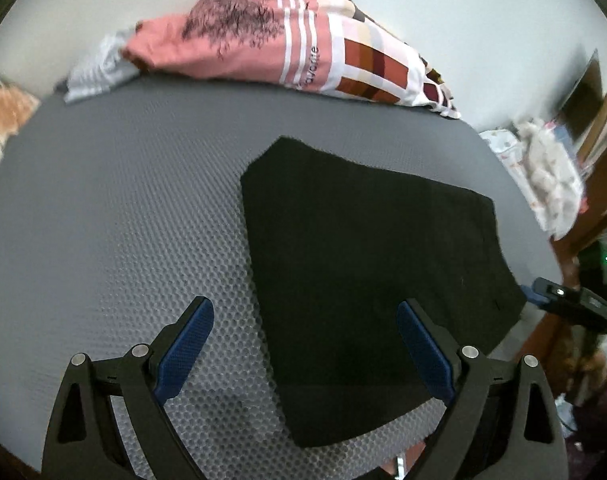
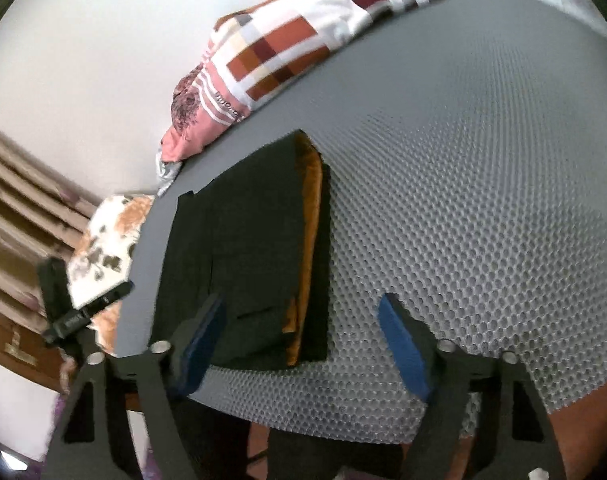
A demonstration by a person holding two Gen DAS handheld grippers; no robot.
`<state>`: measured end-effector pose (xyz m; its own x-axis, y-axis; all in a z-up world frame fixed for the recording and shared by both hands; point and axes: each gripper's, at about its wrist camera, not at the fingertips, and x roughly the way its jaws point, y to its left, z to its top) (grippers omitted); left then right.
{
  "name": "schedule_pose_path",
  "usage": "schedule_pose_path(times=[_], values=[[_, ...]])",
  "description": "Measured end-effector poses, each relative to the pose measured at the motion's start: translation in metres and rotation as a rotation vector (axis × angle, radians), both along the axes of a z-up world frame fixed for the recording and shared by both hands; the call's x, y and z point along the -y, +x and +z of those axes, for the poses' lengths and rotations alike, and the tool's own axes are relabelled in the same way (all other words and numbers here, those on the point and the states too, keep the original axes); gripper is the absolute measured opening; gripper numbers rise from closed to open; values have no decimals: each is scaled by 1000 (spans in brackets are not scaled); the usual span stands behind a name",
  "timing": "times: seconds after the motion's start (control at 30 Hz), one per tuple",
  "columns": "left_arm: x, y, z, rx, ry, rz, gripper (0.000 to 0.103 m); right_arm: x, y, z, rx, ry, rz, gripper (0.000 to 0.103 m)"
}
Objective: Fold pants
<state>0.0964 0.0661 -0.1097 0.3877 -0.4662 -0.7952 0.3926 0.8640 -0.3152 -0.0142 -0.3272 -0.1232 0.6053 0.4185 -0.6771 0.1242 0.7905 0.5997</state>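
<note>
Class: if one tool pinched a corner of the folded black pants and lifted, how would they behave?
The black pants lie flat in soft layers, so they would probably droop and unfold. They look light. The textured grey mat may resist sliding.

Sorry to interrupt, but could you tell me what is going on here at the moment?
A person with a handheld gripper in each hand is folding a pair of black pants on a grey honeycomb mat. The pants lie as a compact folded bundle, with an orange lining showing along one edge in the right wrist view. Both the left gripper and the right gripper hover open over it, holding nothing. A patterned pillow sits at the mat's far edge.
</note>
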Motion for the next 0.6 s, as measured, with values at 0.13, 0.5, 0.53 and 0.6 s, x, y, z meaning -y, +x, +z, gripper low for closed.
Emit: schedule_pose_path(times=[0.13,0.5,0.53,0.6], values=[[-4,11,-20,-103,-105,-24,93,18,8,-19,-28,134,-23,73],[-5,31,-53,-302,-409,-152,93,8,57,-37,-96,264,145,68],[-8,34,-56,-319,-440,-158,93,3,64,-38,-108,262,174,69],[-13,40,-59,-333,-473,-175,93,-1,77,-39,-131,283,208,71]])
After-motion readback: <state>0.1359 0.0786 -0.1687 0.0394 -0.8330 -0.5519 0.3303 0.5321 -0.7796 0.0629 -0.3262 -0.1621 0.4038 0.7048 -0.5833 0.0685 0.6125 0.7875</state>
